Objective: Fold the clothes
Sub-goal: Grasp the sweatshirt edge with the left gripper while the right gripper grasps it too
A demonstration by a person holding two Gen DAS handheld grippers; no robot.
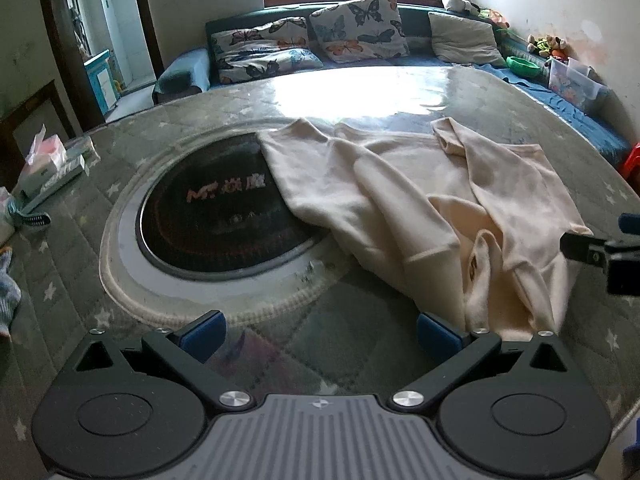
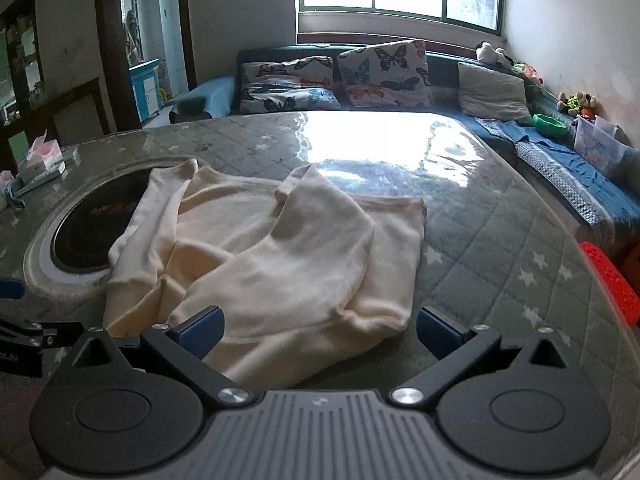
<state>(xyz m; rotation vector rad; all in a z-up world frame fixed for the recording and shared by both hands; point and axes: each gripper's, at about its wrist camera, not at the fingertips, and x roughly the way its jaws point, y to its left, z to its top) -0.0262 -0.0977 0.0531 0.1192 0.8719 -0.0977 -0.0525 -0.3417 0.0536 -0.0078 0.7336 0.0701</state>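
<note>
A cream long-sleeved garment [image 1: 420, 200] lies crumpled on the round glass-topped table [image 1: 360, 92], its sleeves thrown across the body. It also shows in the right wrist view [image 2: 280, 256]. My left gripper [image 1: 320, 334] is open and empty, low over the table, its right finger beside the garment's near edge. My right gripper [image 2: 320, 330] is open and empty, its jaws on either side of the garment's near hem. The right gripper also shows at the right edge of the left wrist view [image 1: 600, 254].
A black induction hob [image 1: 224, 216] is set in the table's middle, partly under the garment. Tissue packs and boxes [image 1: 52, 164] lie at the table's left edge. A sofa with butterfly cushions [image 2: 384, 74] stands behind. A red stool [image 2: 612, 284] is at the right.
</note>
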